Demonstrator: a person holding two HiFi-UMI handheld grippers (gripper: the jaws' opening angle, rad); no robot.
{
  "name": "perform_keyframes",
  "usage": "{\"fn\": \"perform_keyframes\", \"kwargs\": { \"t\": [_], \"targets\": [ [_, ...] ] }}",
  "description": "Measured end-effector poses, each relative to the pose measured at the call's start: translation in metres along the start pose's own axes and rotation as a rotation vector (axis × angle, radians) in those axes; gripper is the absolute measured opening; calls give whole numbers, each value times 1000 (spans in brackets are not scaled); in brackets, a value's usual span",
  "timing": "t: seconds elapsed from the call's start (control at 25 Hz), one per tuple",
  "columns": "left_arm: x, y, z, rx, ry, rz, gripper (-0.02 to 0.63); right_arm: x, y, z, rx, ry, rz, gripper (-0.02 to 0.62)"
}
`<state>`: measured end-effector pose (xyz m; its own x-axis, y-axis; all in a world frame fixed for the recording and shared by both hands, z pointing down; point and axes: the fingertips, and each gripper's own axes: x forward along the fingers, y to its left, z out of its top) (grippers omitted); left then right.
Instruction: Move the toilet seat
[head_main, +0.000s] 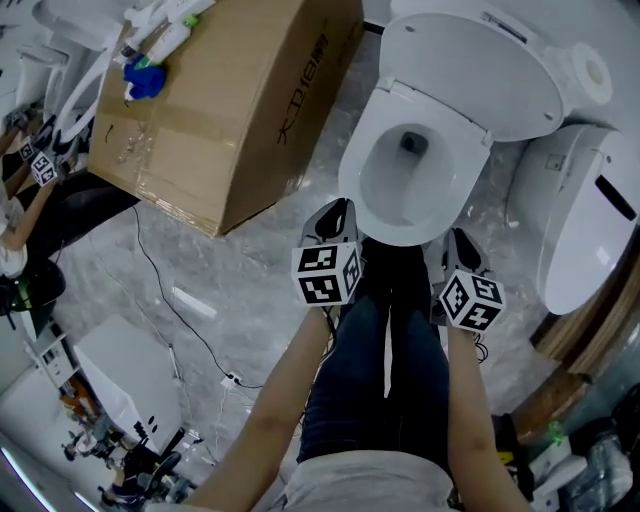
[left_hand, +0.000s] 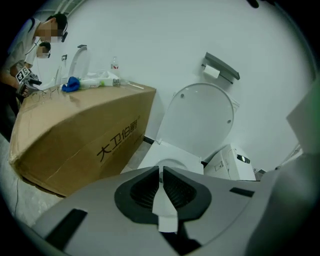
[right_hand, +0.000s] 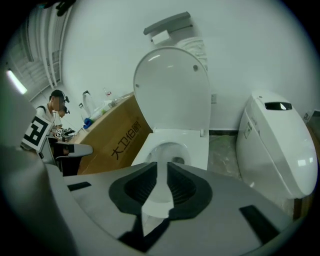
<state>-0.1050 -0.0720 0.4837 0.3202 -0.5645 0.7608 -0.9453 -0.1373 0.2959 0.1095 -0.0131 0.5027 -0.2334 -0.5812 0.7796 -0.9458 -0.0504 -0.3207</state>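
Observation:
A white toilet stands ahead of me, its bowl (head_main: 410, 170) open. Its raised lid (head_main: 470, 70) leans back upright (right_hand: 172, 90); I cannot tell the seat apart from the lid. Both grippers hang low in front of the bowl and touch nothing. My left gripper (head_main: 335, 212) sits at the bowl's near left edge, and its jaws (left_hand: 161, 170) are shut and empty. At the near right edge, my right gripper (head_main: 462, 240) shows a narrow gap (right_hand: 162, 165) between its jaws with nothing in it.
A large cardboard box (head_main: 220, 100) lies left of the toilet with bottles on top. A second white toilet (head_main: 590, 220) stands close on the right. A cable (head_main: 180, 310) crosses the grey floor. Another person (right_hand: 52, 112) works at far left.

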Motion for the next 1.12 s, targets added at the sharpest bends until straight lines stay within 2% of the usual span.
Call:
{"fn": "perform_keyframes", "kwargs": {
  "t": [0.08, 0.12, 0.24, 0.48, 0.68, 1.0, 1.12],
  "targets": [
    [13, 6, -14, -16, 33, 0, 20, 16, -10, -22, 53, 56, 5, 165],
    [19, 9, -22, -31, 51, -3, 23, 24, -14, -32, 77, 82, 9, 181],
    [34, 18, -44, -67, 104, -5, 63, 41, -26, -55, 113, 126, -1, 181],
    [59, 32, -82, -91, 200, -9, 75, 62, -48, -87, 151, 172, -35, 181],
    [75, 39, -110, -146, 247, -34, 102, 75, -53, -109, 216, 185, -36, 182],
    [92, 62, -143, -144, 309, -7, 130, 100, -62, -149, 267, 242, -25, 209],
    [100, 65, -153, -200, 315, -27, 133, 105, -70, -156, 293, 240, -29, 223]
  ]
}}
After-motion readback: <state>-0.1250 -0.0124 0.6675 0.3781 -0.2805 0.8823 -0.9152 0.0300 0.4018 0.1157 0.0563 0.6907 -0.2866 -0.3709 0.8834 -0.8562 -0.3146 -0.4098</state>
